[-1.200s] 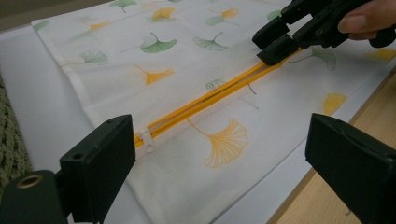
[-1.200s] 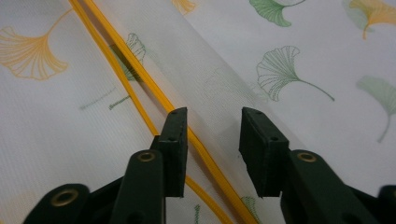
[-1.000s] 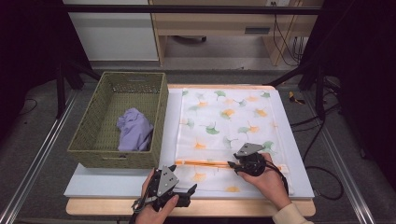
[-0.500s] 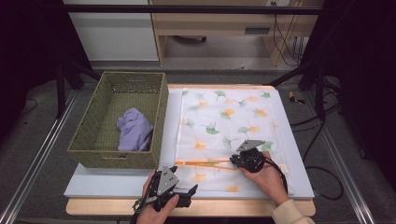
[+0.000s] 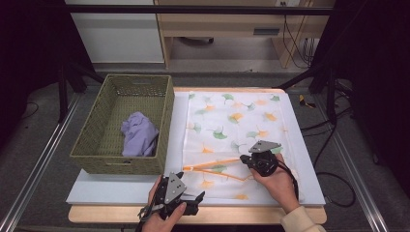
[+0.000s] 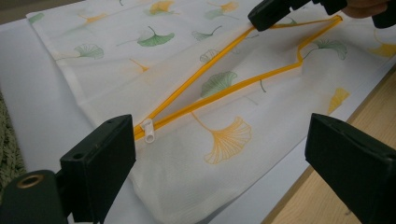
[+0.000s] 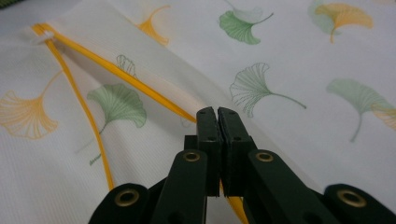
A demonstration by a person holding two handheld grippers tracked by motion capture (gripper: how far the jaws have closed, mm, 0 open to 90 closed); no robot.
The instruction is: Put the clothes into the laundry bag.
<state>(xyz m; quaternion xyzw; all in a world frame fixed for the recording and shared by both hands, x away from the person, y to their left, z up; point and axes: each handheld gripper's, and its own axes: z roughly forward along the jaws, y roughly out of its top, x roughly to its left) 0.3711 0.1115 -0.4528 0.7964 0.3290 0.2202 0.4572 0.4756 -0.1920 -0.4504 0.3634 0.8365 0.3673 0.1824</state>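
Note:
A white mesh bag [image 5: 232, 121] printed with green and orange leaves lies flat on the table, its orange zipper [image 5: 212, 164] gaping near the front. The white zipper pull [image 6: 147, 130] sits at the opening's left end. My right gripper [image 7: 217, 116] has just been closing. It is now shut on the far zipper edge of the bag and holds that edge up, as the high view shows [image 5: 245, 161]. My left gripper [image 5: 197, 199] rests at the table's front edge. Its wide-open jaws [image 6: 224, 158] face the pull with nothing between them.
A green woven basket [image 5: 96, 145] stands left of the bag and holds a crumpled purple cloth [image 5: 139, 134]. The white tabletop [image 5: 302, 159] shows around the bag, with a wooden strip [image 5: 241, 215] along the front. Metal rails run along both sides.
The right gripper's jaws have closed on the bag's far zipper edge, and the hand shifted slightly. The left hand has stayed where it was.

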